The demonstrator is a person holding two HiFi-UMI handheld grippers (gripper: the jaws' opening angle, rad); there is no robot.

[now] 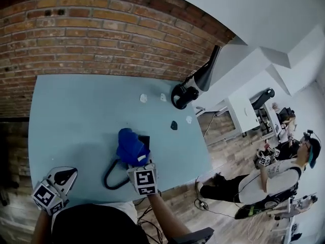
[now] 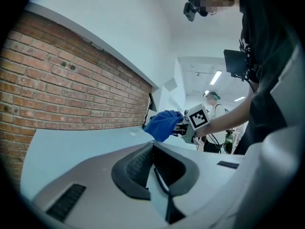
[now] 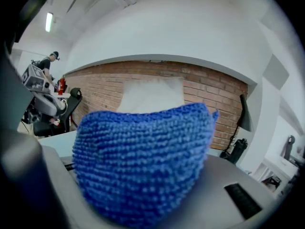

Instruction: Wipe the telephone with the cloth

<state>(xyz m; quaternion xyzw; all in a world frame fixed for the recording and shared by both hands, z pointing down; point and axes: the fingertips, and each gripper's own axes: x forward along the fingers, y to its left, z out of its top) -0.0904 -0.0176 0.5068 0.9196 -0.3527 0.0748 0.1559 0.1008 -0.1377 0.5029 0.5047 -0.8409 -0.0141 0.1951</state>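
A blue cloth [image 1: 130, 145] lies bunched over the black telephone [image 1: 145, 139] near the front of the light blue table [image 1: 76, 116]. The phone's black cord [image 1: 112, 173] loops out to the left. My right gripper [image 1: 137, 161] is shut on the cloth and presses it onto the phone. In the right gripper view the cloth [image 3: 143, 161] fills the middle and hides the jaws and the phone. My left gripper [image 1: 67, 176] hangs at the table's front left corner, shut and empty. In the left gripper view, the cloth [image 2: 164, 123] shows beyond the left gripper [image 2: 152, 149].
A black desk lamp [image 1: 195, 85] stands at the table's far right corner. Small white scraps [image 1: 143, 98] and a dark bit [image 1: 174, 125] lie on the right half. A brick wall [image 1: 101, 34] backs the table. Another person [image 1: 269, 177] crouches on the wooden floor at right.
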